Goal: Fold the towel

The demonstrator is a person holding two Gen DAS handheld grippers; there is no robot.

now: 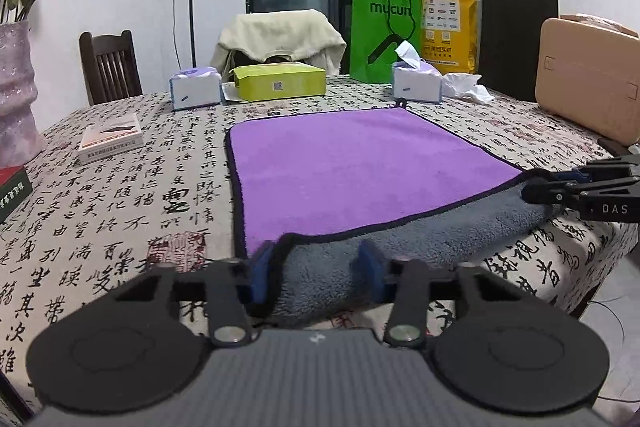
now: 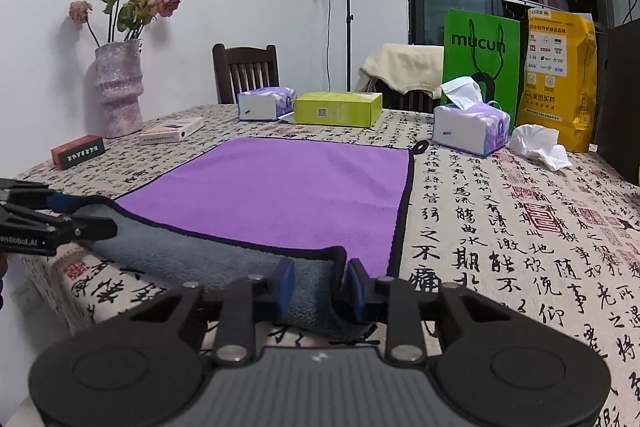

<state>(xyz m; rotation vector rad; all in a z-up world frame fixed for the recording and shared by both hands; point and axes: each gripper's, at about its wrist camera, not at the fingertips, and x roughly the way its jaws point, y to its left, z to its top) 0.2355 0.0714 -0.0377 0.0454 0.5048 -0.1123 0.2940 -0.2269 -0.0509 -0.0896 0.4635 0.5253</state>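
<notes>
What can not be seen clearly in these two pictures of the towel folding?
- Left wrist view: the towel near corner lies behind the left hand-held gripper, so pad contact is unclear.
- Right wrist view: the right hand-held gripper hides its corner too.
- Both views: print on the yellow bag is too small to read.

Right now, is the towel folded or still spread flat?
Mostly spread: the towel lies purple-side up, only its near edge lifted, grey underside showing, between the left gripper and right gripper.

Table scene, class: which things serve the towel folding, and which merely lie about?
In use: towel; left gripper; right gripper.
Lying about: tissue packs; green box; vase; crumpled tissue.
</notes>
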